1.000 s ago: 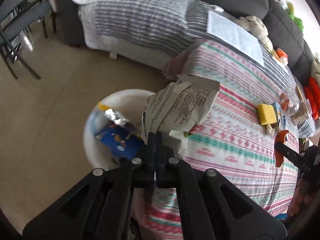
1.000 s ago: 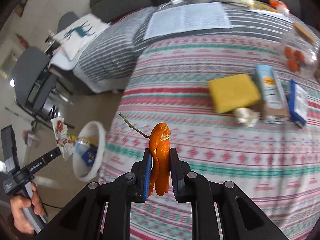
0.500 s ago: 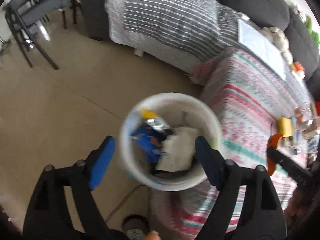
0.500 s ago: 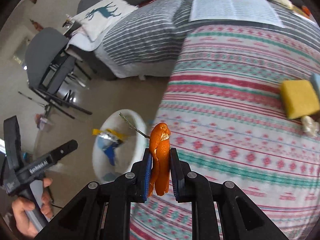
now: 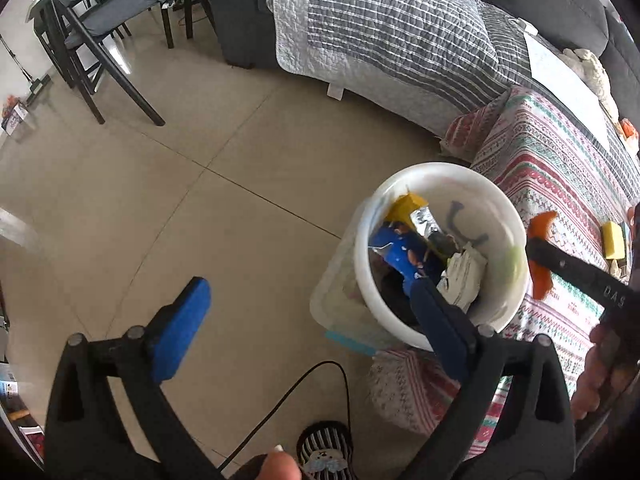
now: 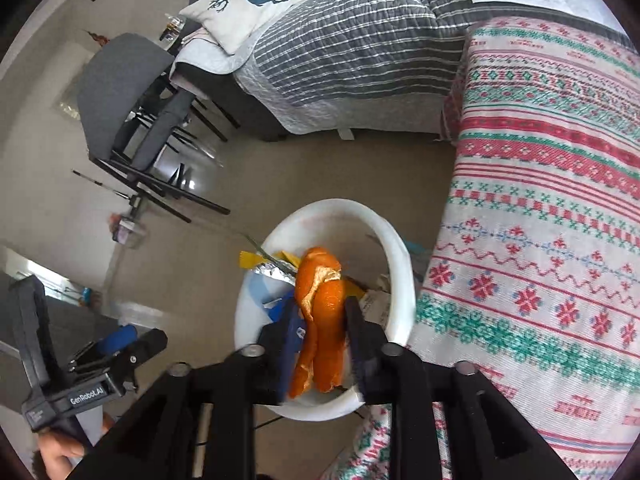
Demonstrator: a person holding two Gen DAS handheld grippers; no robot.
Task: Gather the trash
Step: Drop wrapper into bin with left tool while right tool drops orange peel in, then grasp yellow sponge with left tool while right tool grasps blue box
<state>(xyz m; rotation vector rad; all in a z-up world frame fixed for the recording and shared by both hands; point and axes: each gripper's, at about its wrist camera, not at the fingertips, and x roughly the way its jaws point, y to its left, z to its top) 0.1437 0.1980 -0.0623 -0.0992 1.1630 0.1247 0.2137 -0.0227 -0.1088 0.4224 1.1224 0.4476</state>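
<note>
**Inspector:** Position of the orange peel (image 6: 320, 320)?

**Assistant:** It stands upright between the two pads of the right gripper (image 6: 320, 340), directly over the white bin (image 6: 400, 264). The jaws have just been opening; the peel is still between them, touching the right pad, with a gap on the left side. Whether it is still gripped cannot be told.

**Inspector:** The left gripper (image 5: 304, 320)?

**Assistant:** Spread wide and carrying nothing; its jaws have just been opening. One blue pad is over the bare floor (image 5: 200, 184), the other over the bin's near rim.

**Inspector:** Bin contents?

**Assistant:** A blue wrapper (image 5: 400, 252), a yellow-and-foil packet (image 5: 416, 212), and a crumpled white printed bag (image 5: 464, 276).

**Inspector:** Location of the bin?

**Assistant:** On the floor, just beside the edge of the patterned red-and-green cloth (image 6: 540, 240). A yellow sponge (image 5: 614, 240) lies on that cloth, well apart from the bin.
</note>
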